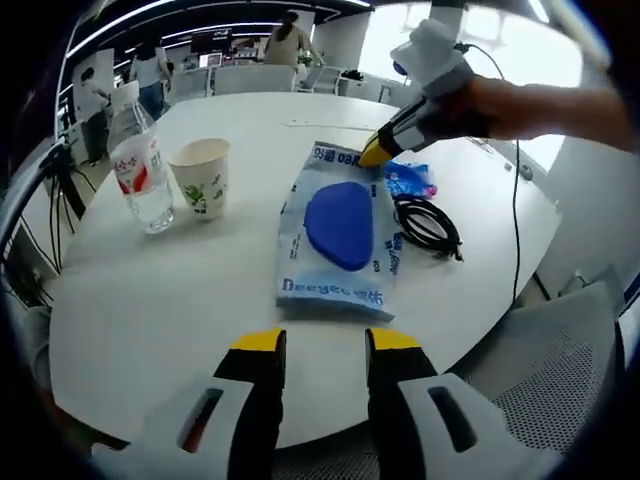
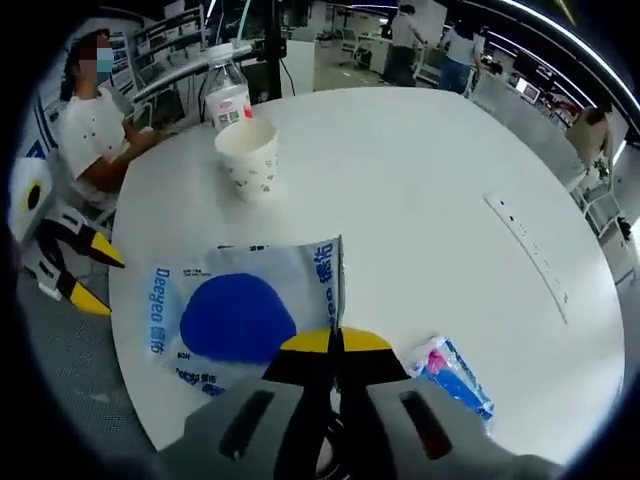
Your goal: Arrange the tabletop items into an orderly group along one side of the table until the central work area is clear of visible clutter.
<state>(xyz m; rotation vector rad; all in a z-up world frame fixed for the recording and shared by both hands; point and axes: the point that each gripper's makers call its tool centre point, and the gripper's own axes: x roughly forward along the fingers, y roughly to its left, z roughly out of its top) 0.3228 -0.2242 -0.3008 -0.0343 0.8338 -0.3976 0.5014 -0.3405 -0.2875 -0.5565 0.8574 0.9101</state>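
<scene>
Wipes pack, blue-lidded, flat at centre of left gripper view on round white table. Left gripper at bottom centre, yellow-tipped jaws parted, holding nothing, short of pack's near edge. Right gripper entering from upper right in a hand, tip at pack's far corner. Black cable coil just right of pack; small blue packet above coil. Paper cup and water bottle side by side at left.

Right gripper in right gripper view: jaws pressed together on pack's edge; blue packet at lower right; cup and bottle at upper left.
</scene>
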